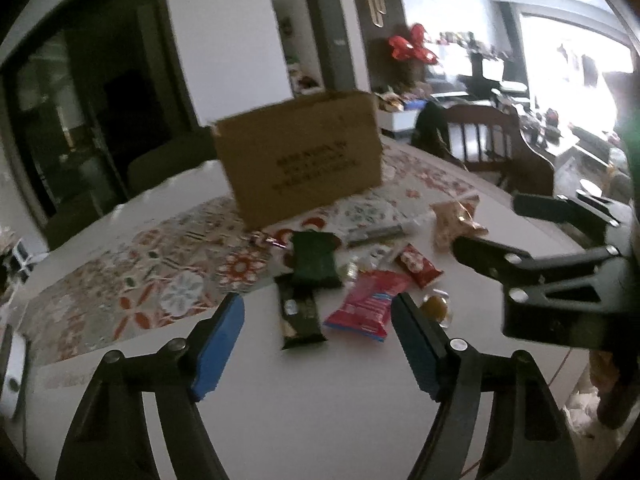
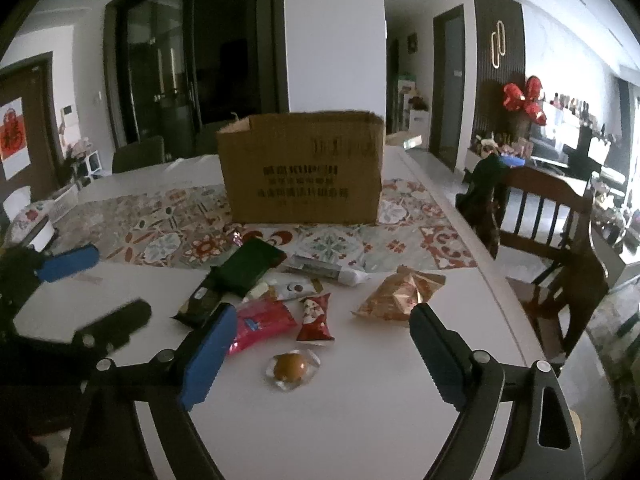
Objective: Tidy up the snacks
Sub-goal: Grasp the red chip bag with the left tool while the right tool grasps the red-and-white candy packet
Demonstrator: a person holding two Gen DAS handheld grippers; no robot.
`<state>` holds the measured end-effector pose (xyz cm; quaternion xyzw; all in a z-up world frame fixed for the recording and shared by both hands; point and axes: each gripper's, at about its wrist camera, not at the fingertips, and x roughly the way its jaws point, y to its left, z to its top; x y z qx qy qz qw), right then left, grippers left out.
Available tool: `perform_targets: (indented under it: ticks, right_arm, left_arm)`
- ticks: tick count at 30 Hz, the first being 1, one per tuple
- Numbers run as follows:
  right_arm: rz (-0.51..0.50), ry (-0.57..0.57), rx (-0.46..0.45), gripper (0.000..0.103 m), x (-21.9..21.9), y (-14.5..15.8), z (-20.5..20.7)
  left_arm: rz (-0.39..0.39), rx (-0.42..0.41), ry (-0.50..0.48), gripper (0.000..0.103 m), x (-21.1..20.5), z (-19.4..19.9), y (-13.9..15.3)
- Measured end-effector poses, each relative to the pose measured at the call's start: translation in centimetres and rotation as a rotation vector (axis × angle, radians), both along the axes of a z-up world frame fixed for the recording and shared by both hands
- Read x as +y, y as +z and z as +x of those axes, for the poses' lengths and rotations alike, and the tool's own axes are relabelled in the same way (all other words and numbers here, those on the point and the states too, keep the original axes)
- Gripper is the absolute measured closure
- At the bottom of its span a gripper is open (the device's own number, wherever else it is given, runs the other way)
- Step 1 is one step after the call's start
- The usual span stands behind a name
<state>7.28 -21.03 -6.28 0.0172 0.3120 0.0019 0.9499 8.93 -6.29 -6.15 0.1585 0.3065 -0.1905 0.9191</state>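
Right wrist view: cardboard box point(image 2: 302, 168) (inside hidden) behind snacks point(image 2: 304, 312).

You cannot see into the cardboard box point(image 2: 302, 168): only its front wall faces you, and the print on it is too smeared to read. In the left wrist view the whole box point(image 1: 298, 158) is motion-blurred. The green packet point(image 2: 250, 266) hides part of the dark wrapper point(image 2: 200, 304) under it, and your right gripper's blue pad point(image 2: 208, 360) covers the near end of the pink packet point(image 2: 262, 322). The small pieces between the packets are too small to name. The left gripper point(image 2: 96, 288), perhaps moving, shows smeared at that picture's left edge, its body cut off.
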Motion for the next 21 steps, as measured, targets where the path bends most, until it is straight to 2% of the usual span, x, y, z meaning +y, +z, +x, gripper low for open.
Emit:
perform_targets:
  ticks: [13,17,21]
  right_arm:
    - [0.039,0.014,0.132,0.036,-0.6,-3.6,4.4]
    - [0.032,0.028,0.163,0.040,-0.4,-4.6,5.6]
    - [0.045,0.039,0.194,0.043,-0.3,-5.5,6.7]
  left_arm:
    - [0.015,0.136,-0.148,0.034,-2.1,4.1,-3.9]
    - [0.017,0.183,-0.167,0.038,-2.4,5.3,-5.2]
    - [-0.026,0.257,-0.161,0.042,-2.3,6.6,-6.4]
